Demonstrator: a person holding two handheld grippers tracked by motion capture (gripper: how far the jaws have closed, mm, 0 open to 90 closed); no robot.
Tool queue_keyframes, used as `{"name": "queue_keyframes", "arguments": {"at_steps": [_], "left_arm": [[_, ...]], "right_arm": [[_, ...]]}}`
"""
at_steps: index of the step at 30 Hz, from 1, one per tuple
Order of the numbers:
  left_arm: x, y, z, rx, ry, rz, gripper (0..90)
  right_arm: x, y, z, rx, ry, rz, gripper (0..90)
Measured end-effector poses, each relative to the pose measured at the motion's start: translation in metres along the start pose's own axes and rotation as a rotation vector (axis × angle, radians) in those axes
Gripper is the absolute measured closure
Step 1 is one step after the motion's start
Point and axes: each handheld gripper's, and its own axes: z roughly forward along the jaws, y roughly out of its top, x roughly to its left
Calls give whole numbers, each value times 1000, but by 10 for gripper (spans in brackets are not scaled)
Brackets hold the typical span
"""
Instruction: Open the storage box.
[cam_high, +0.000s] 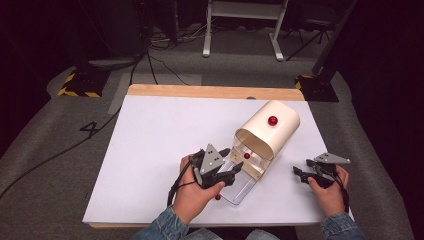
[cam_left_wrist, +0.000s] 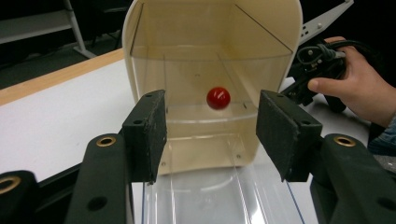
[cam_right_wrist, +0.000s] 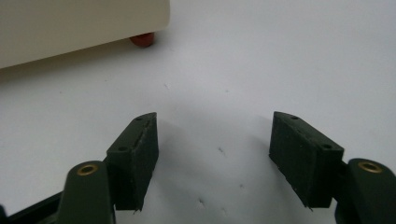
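Facing left gripper (cam_left_wrist: 210, 135), cream box (cam_high: 270, 131) mouth (long axis diagonal)

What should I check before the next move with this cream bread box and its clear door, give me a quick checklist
1. Left gripper free of any load: ok, jaws open, nothing between the pads.
2. Clear door open: ok, it lies flat in front of the cream box.
3. Red knob in sight of the left gripper: ok, it shows through the clear panel inside the opening.
4. Right gripper out of the way: ok, open over bare white table, beside the box.
5. Box steady on its red feet: cannot tell, one foot is in view.
6. Inside of box free of items: ok, none visible.
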Motion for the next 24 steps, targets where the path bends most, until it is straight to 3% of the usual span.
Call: {"name": "queue_keyframes", "arguments": {"at_steps": [5, 12, 15, 17, 20, 24], "left_arm": [[-2, 2, 22, 0, -15, -8, 447], [-6, -6, 39, 12, 16, 1, 543], [-7, -9, 42, 13, 38, 19, 619], [-7, -9, 42, 10, 37, 19, 624], [-10, -9, 42, 9, 20, 19, 733], [-12, -10, 42, 10, 34, 31, 735]], "right_arm": [[0, 0, 0, 0, 0, 1, 332], [0, 0, 0, 3, 2, 3, 331], [-1, 0, 0, 3, 3, 2, 332], [-1, 0, 0, 3, 3, 2, 331], [-1, 0, 0, 3, 3, 3, 331], [-1, 0, 0, 3, 3, 2, 331]]}}
